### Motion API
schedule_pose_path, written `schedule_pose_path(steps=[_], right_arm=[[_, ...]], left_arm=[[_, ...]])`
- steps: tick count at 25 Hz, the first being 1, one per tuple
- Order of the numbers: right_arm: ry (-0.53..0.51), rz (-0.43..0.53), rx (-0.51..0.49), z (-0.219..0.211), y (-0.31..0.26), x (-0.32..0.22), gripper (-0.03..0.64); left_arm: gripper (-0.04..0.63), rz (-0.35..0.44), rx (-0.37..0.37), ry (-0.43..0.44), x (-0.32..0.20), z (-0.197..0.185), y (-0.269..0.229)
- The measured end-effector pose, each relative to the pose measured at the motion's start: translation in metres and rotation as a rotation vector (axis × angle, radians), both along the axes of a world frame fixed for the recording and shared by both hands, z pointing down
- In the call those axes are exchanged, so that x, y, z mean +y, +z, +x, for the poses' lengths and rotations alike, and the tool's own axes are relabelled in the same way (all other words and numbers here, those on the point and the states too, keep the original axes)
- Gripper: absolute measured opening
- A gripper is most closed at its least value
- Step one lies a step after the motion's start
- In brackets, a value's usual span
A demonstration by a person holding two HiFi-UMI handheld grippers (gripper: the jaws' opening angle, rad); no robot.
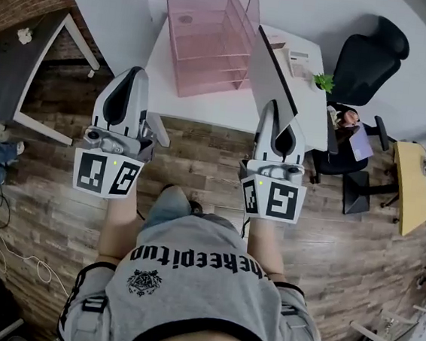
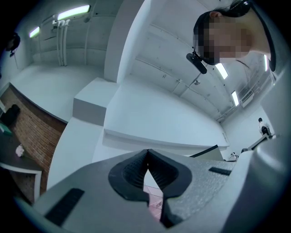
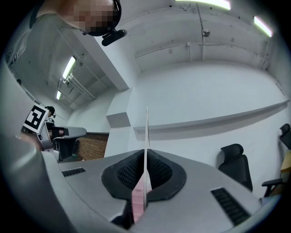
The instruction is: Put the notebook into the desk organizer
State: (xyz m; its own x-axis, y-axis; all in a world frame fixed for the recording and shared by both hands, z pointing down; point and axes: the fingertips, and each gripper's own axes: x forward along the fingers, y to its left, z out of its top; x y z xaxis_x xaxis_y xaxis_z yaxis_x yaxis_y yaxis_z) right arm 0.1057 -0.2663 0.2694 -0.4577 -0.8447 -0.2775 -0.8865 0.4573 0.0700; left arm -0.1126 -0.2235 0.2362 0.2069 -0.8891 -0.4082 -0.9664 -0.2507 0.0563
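Note:
The pink tiered desk organizer (image 1: 212,37) stands on the white table (image 1: 219,112) ahead of me. My right gripper (image 1: 275,116) is shut on the grey notebook (image 1: 271,72), which it holds on edge just right of the organizer, above the table. In the right gripper view the notebook (image 3: 146,132) shows as a thin upright edge pinched between the pads of the gripper (image 3: 146,154). My left gripper (image 1: 136,75) hovers at the table's front left corner, shut with nothing in it. In the left gripper view the gripper's (image 2: 147,154) pads meet at the tip.
A desk phone (image 1: 296,61) and a small green plant (image 1: 324,81) sit on the table's right end. A black office chair (image 1: 369,54) stands beyond it, a dark desk (image 1: 12,69) at left, a yellow tabletop (image 1: 412,187) at right. Wooden floor lies below me.

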Motion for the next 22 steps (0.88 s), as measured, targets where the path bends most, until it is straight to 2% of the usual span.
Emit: schedule_pose_path(steps=[9, 22], right_arm=[[-0.021, 0.008, 0.01, -0.011, 0.0, -0.03, 0.009], [-0.083, 0.059, 0.076, -0.048, -0.013, -0.113, 0.009]], left_arm=[[0.005, -0.013, -0.012, -0.014, -0.026, -0.007, 0.005], [0.005, 0.001, -0.009, -0.058, -0.09, -0.034, 0.002]])
